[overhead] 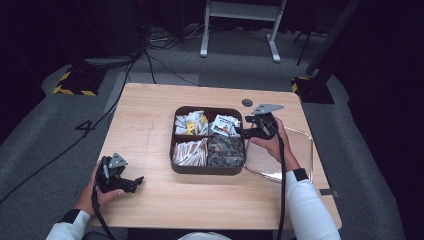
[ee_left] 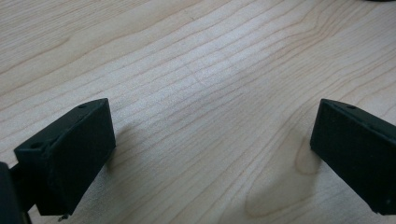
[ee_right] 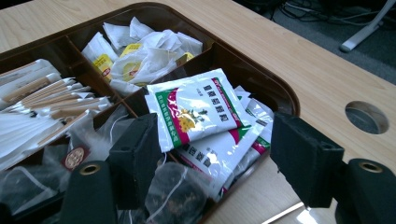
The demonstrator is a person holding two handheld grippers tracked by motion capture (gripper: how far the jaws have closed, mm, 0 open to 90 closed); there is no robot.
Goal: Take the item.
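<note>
Two open grippers, one packet in reach

We hold the right gripper (ee_right: 215, 154) with jaws spread around the top white packet (ee_right: 198, 108) in the tray's (overhead: 207, 171) far right compartment. Closing too deep could pinch several packets. Our left gripper (ee_left: 210, 154) rests open over bare table (ee_left: 196, 70); the high view shows the clear dish (overhead: 305, 137) nearby.

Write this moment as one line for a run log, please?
right gripper: open, over white sachets in brown tray | left gripper: open, on wooden table
</note>
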